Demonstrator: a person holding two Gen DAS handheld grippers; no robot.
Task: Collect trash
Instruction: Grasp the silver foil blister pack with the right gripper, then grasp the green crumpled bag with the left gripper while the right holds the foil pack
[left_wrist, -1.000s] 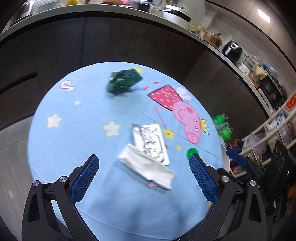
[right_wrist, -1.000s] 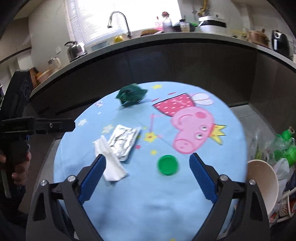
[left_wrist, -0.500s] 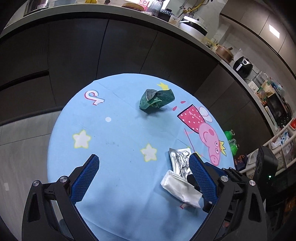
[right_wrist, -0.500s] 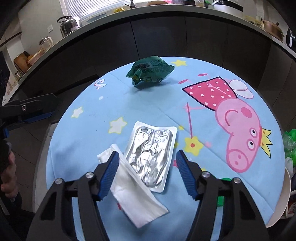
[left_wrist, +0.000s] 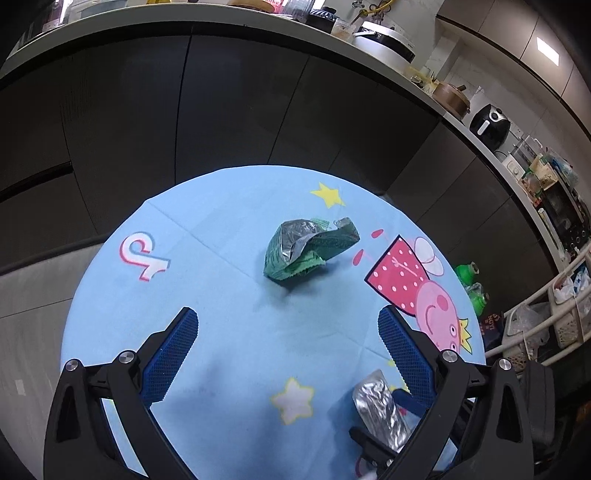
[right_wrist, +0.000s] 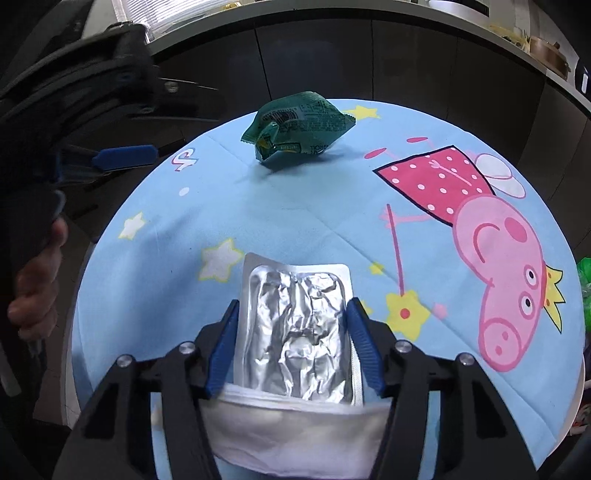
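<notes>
My right tool (right_wrist: 291, 314) sits low over the bench (right_wrist: 314, 221), which is covered by a blue cartoon-print cloth. Its jaws have just been closing and now straddle the silver foil pack (right_wrist: 295, 332), one blue pad along each long edge. The pads lie at or just beside those edges; I cannot tell whether they press yet. The pack lies flat, its near end resting on a white tissue (right_wrist: 295, 435) that spreads under the tool body at 6 o'clock.

My left tool (left_wrist: 286, 325) has its jaws wide apart with nothing between them, only bare cloth. The crumpled green wrapper (left_wrist: 310, 251) lies at 12 o'clock from this tool, near but clear of both pads. In the left wrist view the foil pack (left_wrist: 380, 410) appears at 4 o'clock, next to the right pad.

In the right wrist view the green wrapper (right_wrist: 299, 125) sits at 12 o'clock near the far rim of the bench, well apart from the foil pack. The left tool and the hand (right_wrist: 37, 280) holding it show at 9 to 10 o'clock, off the bench edge.
</notes>
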